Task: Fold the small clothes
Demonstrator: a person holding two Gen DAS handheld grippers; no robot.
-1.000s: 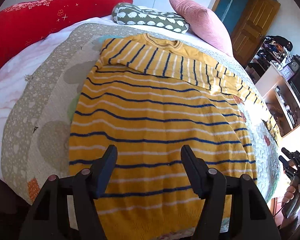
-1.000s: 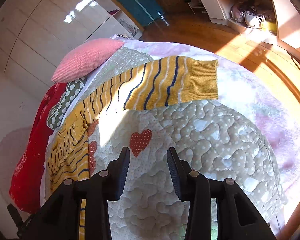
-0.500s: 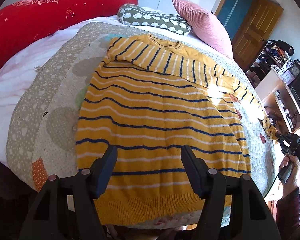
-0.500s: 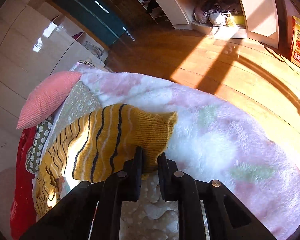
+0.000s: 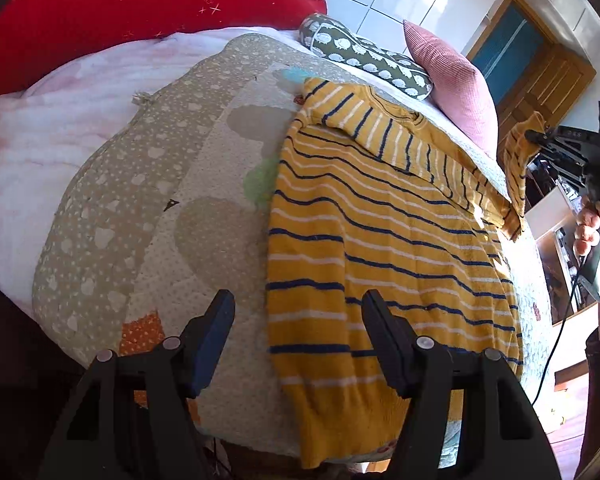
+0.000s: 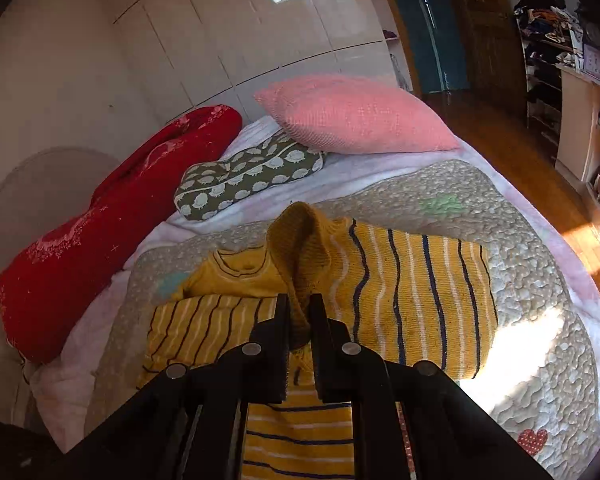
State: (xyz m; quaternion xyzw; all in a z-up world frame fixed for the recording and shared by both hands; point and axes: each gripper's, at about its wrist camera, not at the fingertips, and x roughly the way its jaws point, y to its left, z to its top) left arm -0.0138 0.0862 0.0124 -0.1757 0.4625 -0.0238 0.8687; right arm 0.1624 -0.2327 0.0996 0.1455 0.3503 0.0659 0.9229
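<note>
The left tool [image 5: 298, 330] is hovering with its jaws standing wide and nothing between them, just above the near hem of the yellow striped sweater [image 5: 388, 248]. The sweater is lying spread flat on the quilt [image 5: 160, 208] that is covering the bed [image 5: 40, 152], its hem hanging slightly over the near edge and its collar lying toward the pillows. One sleeve is lying folded across the chest just below the collar.

The right tool [image 6: 299, 316] is pinching the ribbed cuff [image 6: 298, 240] of the other sleeve; its jaws have just been closing and are now standing narrow with the knit squeezed between them. In the right wrist view that sleeve is lifting off the quilt and draping back over the body of the sweater. In the left wrist view the same raised cuff is hanging at the sweater's far right side, with the person's fingers [image 5: 588, 232] wrapping the tool's handle.

Beyond the sweater's collar, a patterned green cushion [image 6: 248, 178] and a pink pillow [image 6: 356, 114] are resting on the bed, and a red bolster [image 6: 112, 220] is lying along its far edge.
</note>
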